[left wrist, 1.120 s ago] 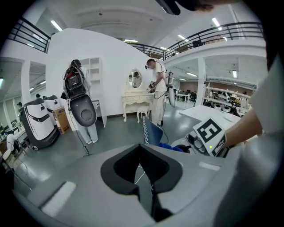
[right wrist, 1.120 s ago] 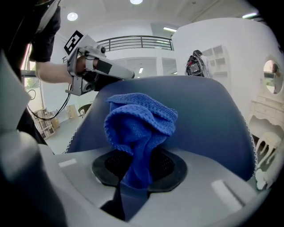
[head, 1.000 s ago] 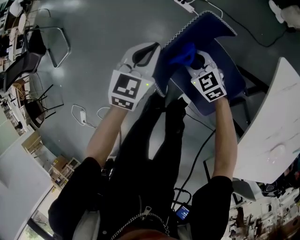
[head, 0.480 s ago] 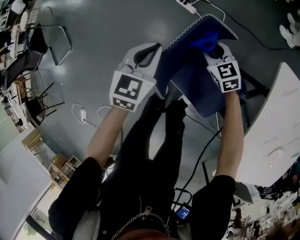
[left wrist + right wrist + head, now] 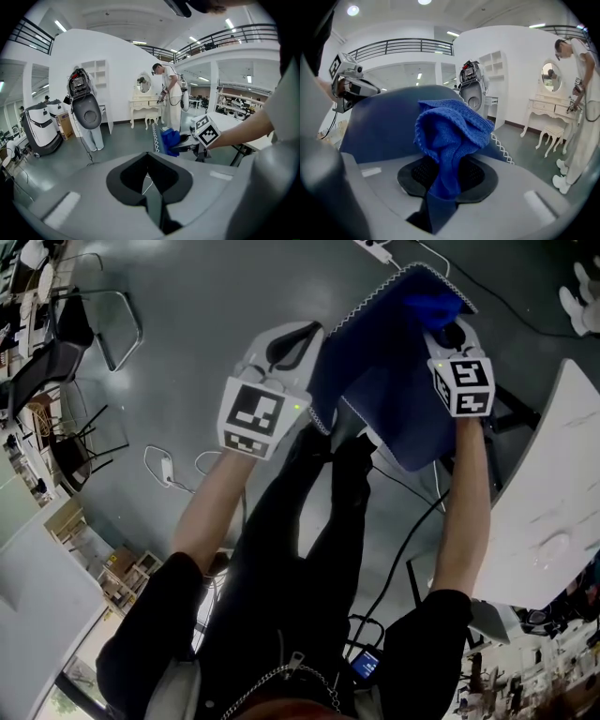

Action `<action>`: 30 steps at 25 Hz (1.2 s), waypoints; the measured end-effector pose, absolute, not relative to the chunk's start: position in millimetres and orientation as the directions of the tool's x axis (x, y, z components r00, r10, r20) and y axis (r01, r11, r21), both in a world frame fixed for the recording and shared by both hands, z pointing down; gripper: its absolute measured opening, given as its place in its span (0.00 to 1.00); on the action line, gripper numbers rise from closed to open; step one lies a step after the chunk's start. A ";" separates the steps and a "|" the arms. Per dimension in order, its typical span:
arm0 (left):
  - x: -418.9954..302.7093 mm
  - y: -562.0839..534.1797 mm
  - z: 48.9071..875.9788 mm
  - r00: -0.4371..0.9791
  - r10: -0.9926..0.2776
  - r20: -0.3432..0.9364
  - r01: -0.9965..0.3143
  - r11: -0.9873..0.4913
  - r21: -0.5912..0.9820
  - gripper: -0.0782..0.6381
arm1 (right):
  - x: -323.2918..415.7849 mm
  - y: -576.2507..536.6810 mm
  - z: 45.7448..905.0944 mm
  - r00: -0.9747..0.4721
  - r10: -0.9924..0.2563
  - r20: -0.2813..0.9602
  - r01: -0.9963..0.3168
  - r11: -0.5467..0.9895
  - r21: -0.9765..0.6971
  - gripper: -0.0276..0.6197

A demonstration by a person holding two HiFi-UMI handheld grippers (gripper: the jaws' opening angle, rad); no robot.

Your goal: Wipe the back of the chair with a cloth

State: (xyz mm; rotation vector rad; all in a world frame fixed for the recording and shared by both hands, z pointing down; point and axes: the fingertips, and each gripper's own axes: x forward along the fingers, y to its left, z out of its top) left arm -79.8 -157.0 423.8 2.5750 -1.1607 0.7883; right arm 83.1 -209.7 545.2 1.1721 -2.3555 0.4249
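A chair with a dark blue back (image 5: 384, 390) stands in front of me in the head view. My right gripper (image 5: 448, 332) is shut on a bright blue knitted cloth (image 5: 429, 306) and holds it against the chair back near its top edge. In the right gripper view the cloth (image 5: 450, 136) bulges out of the shut jaws with the chair back (image 5: 379, 126) behind it. My left gripper (image 5: 292, 341) hovers left of the chair back, jaws shut with nothing between them. The left gripper view shows the cloth (image 5: 171, 140) and the chair's stitched edge (image 5: 155, 138).
A white table (image 5: 553, 493) stands close on the right. Cables and a power strip (image 5: 169, 470) lie on the grey floor, and metal-framed chairs (image 5: 94, 324) stand at far left. A person in white (image 5: 168, 93) stands by a dresser in the distance.
My right gripper has slid the cloth away from me and to the right along the chair back, up to its top edge. The left gripper has stayed put.
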 end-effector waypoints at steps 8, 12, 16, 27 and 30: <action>-80.0 -154.1 427.1 0.557 -0.630 0.541 -0.741 -0.671 -0.020 0.12 | 31.0 -127.9 545.5 -0.616 -0.611 0.497 -0.752 0.644 -0.141 0.21; -82.1 -154.6 428.4 0.559 -0.630 0.539 -0.741 -0.672 -0.017 0.12 | -31.3 -61.0 537.2 -0.743 -0.486 0.460 -0.612 0.772 -0.172 0.21; -86.5 -154.7 433.0 0.562 -0.629 0.538 -0.738 -0.674 -0.018 0.12 | -82.3 -6.7 536.5 -0.831 -0.355 0.429 -0.476 0.852 -0.217 0.21; -93.7 -153.3 433.4 0.558 -0.631 0.539 -0.744 -0.668 -0.013 0.12 | -60.0 -72.3 561.8 -0.781 -0.385 0.491 -0.511 0.846 -0.150 0.21; -94.7 -154.7 433.5 0.558 -0.626 0.545 -0.737 -0.676 -0.021 0.12 | -57.1 -86.3 564.7 -0.784 -0.355 0.509 -0.478 0.868 -0.130 0.22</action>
